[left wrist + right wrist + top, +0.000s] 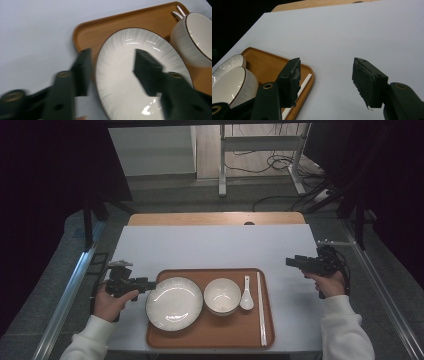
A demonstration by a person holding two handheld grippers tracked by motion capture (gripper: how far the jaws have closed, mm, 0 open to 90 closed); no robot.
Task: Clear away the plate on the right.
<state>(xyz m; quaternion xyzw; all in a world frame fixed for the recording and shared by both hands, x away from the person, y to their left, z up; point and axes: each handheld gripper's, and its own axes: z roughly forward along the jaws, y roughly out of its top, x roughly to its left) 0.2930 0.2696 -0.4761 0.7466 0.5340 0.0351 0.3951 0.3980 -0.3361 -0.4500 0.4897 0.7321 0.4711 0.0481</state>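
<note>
On the white bench [215, 247], the left claw [111, 65] gapes over the plate [120, 82] rim, pressing nothing; the right claw [325, 75] hangs open beside the tray [265, 63].

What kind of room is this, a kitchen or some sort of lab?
Probably a lab or recording workspace, not a kitchen: dishes are staged on a brown wooden tray atop a plain white table, with loose black cables on the floor behind.

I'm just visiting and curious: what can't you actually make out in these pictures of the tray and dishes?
- Left gripper view: the plate is partly hidden by the jaws and cut off by the bottom edge; whether the jaws touch its rim is unclear, as that side is blurred.
- Left gripper view: the bowl is cut off by the right edge.
- Right gripper view: the chopsticks lie partly behind a jaw.
- High view: the spoon is too small for detail.
</note>
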